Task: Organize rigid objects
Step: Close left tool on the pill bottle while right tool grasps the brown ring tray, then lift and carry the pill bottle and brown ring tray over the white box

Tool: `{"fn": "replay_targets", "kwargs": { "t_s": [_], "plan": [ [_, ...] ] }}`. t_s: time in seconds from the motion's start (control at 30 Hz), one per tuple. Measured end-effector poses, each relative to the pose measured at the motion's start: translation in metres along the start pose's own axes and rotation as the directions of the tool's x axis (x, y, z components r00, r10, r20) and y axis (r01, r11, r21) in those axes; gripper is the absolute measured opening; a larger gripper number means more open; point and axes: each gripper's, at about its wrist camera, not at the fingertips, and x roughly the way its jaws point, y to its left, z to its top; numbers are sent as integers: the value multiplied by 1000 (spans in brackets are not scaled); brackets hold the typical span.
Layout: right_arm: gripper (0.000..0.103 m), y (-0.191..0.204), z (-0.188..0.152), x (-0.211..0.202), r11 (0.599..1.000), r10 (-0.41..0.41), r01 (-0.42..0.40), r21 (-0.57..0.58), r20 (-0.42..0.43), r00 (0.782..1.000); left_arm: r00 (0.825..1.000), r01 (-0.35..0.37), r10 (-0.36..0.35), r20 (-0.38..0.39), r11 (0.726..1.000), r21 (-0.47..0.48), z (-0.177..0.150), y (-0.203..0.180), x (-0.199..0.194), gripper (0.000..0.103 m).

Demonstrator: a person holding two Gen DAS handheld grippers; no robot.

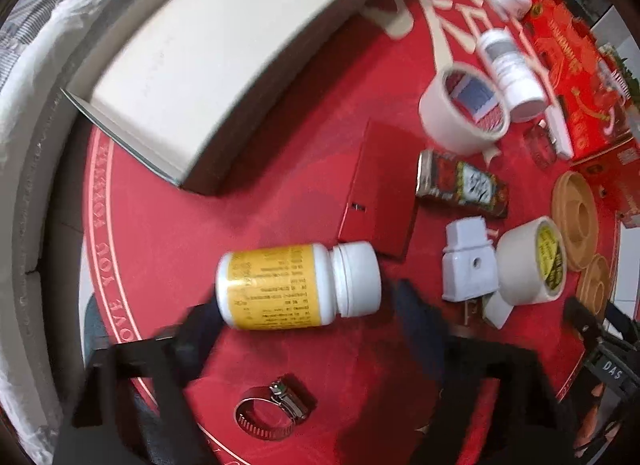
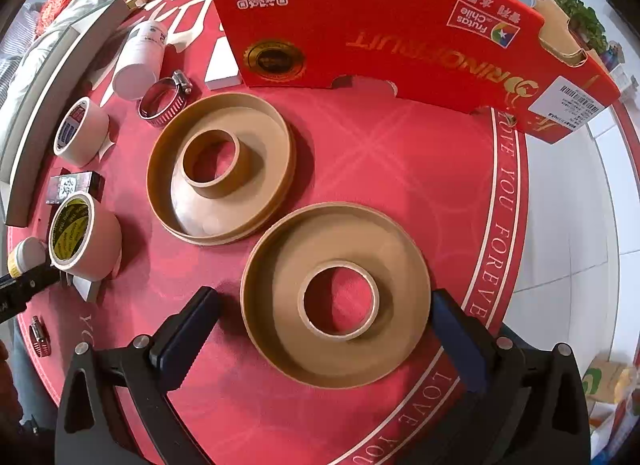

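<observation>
On the red round mat (image 1: 256,201) ahead of my left claw, a big cream box (image 1: 224,45) fills the far left, and a flat red card (image 1: 380,189) lies just past the yellow-labelled pill bottle (image 1: 296,285). To the right crowd a white plug adapter (image 1: 468,265), two rolls of cream tape (image 1: 532,261), a dark printed packet (image 1: 460,185) and a white bottle (image 1: 512,69) lying down; a steel hose clamp (image 1: 272,413) sits near me, between my fingers' bases. My left claw (image 1: 308,309) is spread wide, the pill bottle lying on its side between the tips, its bottom end against my left finger (image 1: 200,329) as far as the blur lets me tell, the cap clear of the other. My right claw (image 2: 324,321) is also wide open, straddling the nearer tan ring tray (image 2: 336,297); the right finger (image 2: 456,333) looks to touch its rim, the left one stands apart. A second ring tray (image 2: 220,169) lies beyond, before the red fruit carton (image 2: 400,25).
</observation>
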Motion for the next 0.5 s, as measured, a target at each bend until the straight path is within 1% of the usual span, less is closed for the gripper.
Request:
{"fn": "replay_targets", "kwargs": {
  "t_s": [0.07, 0.1, 0.13, 0.17, 0.27, 0.3, 0.37, 0.4, 0.5],
  "plan": [
    [102, -1, 6, 3, 1000, -4, 4, 0, -10, 1000, 1000, 27, -27, -5, 1000, -1, 3, 0, -2, 67],
    [97, 0, 4, 2, 1000, -3, 3, -2, -8, 1000, 999, 33, -33, -4, 999, -2, 6, -1, -2, 67],
    [90, 1, 2, 0, 1000, -4, 4, -4, -2, 1000, 999, 32, -32, -1, 999, -3, 7, 0, -2, 67],
    [87, 1, 0, -4, 1000, -5, 5, -5, 6, 1000, 1000, 30, -30, 3, 1000, -1, 6, 1, -2, 67],
    [87, 3, -4, -5, 1000, -5, 5, -17, 3, 1000, 1000, 21, -22, 12, 1000, 16, 4, -2, -6, 67],
    [87, 2, -7, -5, 1000, -3, 3, -11, 0, 1000, 1000, 16, -16, 25, 1000, 22, -10, 8, -14, 67],
    [87, 0, -10, -6, 1000, 10, -10, 4, -5, 1000, 999, 5, -7, 47, 999, 40, -11, 6, -18, 67],
    [87, -1, -13, -7, 1000, 22, -22, 11, -5, 1000, 999, -4, 2, 55, 999, 46, -20, 1, -16, 67],
    [87, -2, -16, -17, 1000, 26, -26, 9, 12, 1000, 996, -11, 5, 90, 998, 64, -21, -2, -30, 67]
  ]
}}
